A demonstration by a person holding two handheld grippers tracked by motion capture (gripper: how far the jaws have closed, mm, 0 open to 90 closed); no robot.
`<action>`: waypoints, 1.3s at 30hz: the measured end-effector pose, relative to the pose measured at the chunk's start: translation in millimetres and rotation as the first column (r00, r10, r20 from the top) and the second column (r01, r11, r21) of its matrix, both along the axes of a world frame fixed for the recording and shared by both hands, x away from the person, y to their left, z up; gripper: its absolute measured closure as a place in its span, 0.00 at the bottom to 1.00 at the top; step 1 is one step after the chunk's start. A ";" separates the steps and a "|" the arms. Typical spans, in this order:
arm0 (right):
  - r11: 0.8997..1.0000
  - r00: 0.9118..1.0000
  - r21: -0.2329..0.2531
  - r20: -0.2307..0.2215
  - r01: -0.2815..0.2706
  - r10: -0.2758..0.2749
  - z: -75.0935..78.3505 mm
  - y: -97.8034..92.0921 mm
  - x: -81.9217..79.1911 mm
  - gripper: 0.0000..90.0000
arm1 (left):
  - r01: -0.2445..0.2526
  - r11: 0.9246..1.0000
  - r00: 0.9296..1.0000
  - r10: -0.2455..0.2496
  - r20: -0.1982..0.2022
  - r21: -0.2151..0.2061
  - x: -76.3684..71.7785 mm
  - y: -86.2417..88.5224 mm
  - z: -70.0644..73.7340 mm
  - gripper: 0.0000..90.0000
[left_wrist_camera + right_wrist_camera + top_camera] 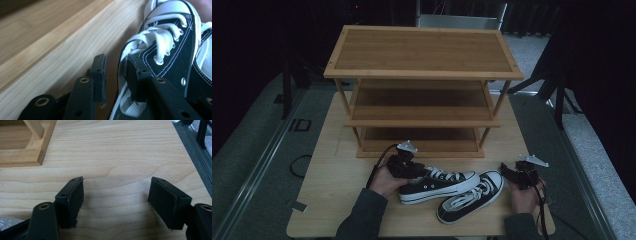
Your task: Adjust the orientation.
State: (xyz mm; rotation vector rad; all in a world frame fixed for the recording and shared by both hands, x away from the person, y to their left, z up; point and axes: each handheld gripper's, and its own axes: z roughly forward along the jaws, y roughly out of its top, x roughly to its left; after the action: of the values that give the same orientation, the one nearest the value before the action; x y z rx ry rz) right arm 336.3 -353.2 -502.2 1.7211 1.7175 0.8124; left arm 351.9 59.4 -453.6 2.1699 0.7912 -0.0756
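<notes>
Two black canvas sneakers with white laces and soles lie at the table's front. One sneaker [442, 184] [172, 50] stands upright with its toe to the right. The other sneaker [472, 196] lies tilted just in front of it. My left gripper [412, 171] [116, 72] is at the upright sneaker's heel. Its jaws straddle the collar, one inside the shoe and one outside, and a strip of table shows beside the outer one. My right gripper [508, 171] [116, 192] stands wide open over bare table, just right of the tilted sneaker's toe.
A three-tier wooden shoe rack [422, 50] stands at the back of the wooden table [337, 190], its shelves bare. Its front right leg [37, 145] shows in the right gripper view. Cables trail off the table's front. Dark floor and stands surround the table.
</notes>
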 end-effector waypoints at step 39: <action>1.000 1.000 0.001 0.000 0.000 0.000 0.0 0.0 -0.4 0.32 | -0.141 0.989 0.990 0.140 -0.027 -0.037 -44.0 44.7 -8.8 0.85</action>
State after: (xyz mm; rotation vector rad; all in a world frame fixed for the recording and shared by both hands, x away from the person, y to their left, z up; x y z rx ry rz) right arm 336.0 -353.3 -502.1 1.7213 1.7174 0.8136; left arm 307.9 104.1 -462.4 2.0744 0.9465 -0.0451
